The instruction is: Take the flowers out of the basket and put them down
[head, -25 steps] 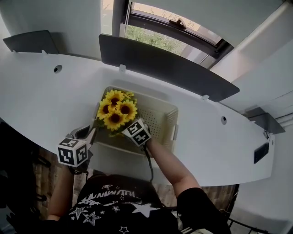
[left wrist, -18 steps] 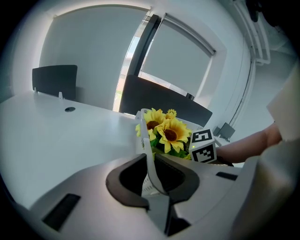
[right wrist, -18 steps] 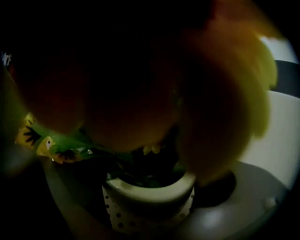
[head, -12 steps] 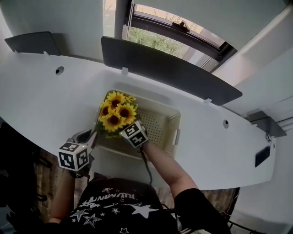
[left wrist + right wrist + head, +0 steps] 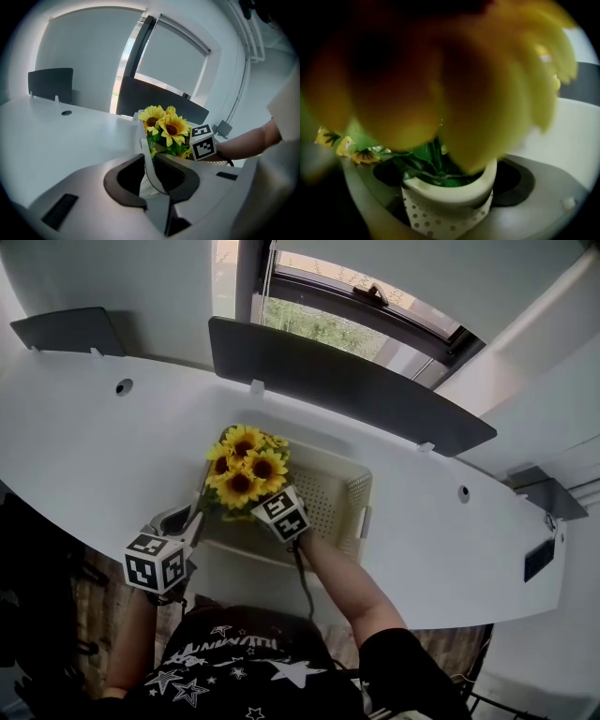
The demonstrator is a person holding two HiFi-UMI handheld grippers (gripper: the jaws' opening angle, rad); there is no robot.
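Observation:
A bunch of yellow sunflowers (image 5: 246, 465) stands in a small white dotted pot (image 5: 447, 197) at the left end of the cream basket (image 5: 339, 468). My right gripper (image 5: 261, 497) reaches in from the near side. Its jaws have just been opening and stand wide on either side of the pot, which sits deep between them. Blurred petals (image 5: 440, 70) fill most of the right gripper view. At the basket's near left corner, my left gripper (image 5: 192, 521) is shut on the basket's wall (image 5: 143, 140), a thin white strip pinched between its dark pads (image 5: 125, 180).
The basket sits near the front edge of a long white desk (image 5: 94, 446). A dark divider panel (image 5: 347, 381) runs along the desk's far side below a window. A second panel (image 5: 61, 329) stands at the far left. The person's body is close behind the front edge.
The right gripper has pushed slightly further in toward the flowers, and the blooms have shifted a little toward the basket's far side. The left gripper keeps its hold on the basket.

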